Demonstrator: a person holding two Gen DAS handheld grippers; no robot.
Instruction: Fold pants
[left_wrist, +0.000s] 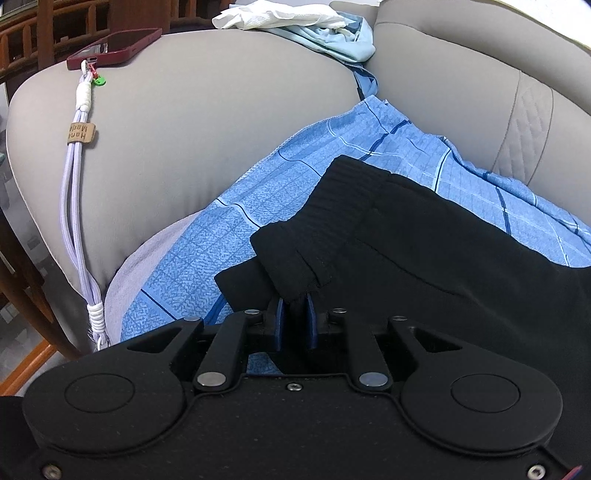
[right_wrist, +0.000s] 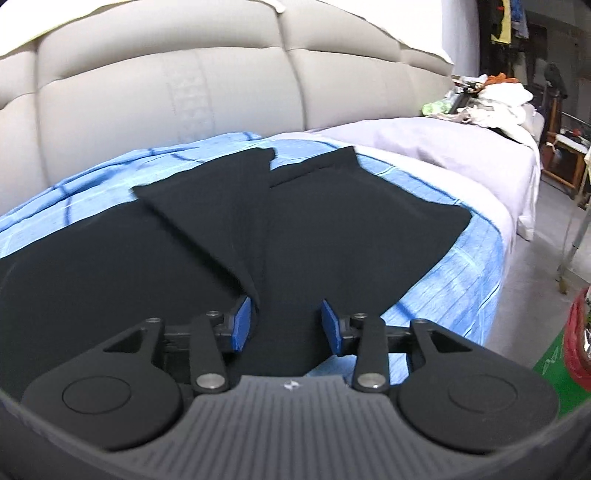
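The black pants (right_wrist: 229, 236) lay spread on a blue checked cloth (right_wrist: 450, 280) on the sofa seat, and I could see both legs running away from my right camera, one leg lapped over the other so that the two hems sat side by side near the sofa back (right_wrist: 155, 110). From my left camera the ribbed waistband (left_wrist: 343, 199) showed, folded over on itself, with a corner of it drawn toward me.

My left gripper (left_wrist: 294, 314) was closed down on that corner: its blue pads (left_wrist: 279, 317) stood nearly together with the black fabric pinched between them. My right gripper (right_wrist: 286, 323) was wide apart, a blue pad (right_wrist: 242, 321) on either side of the near end of the pants; the cloth ran between them, and the left pad seemed to be just against a fold, but I could not tell whether it truly touched.

Beyond the blue cloth, a pale lilac sheet (right_wrist: 424, 147) covered the rest of the seat. In my left view a red phone (left_wrist: 114, 48) rested on the sofa arm (left_wrist: 207, 110), with a lilac cord strap (left_wrist: 79, 192) trailing from it down the cushion. A white cloth (left_wrist: 280, 16) and a light blue garment (left_wrist: 343, 37) were bunched at the far edge. A heap of laundry (right_wrist: 491, 99) sat at the far end of the seat.
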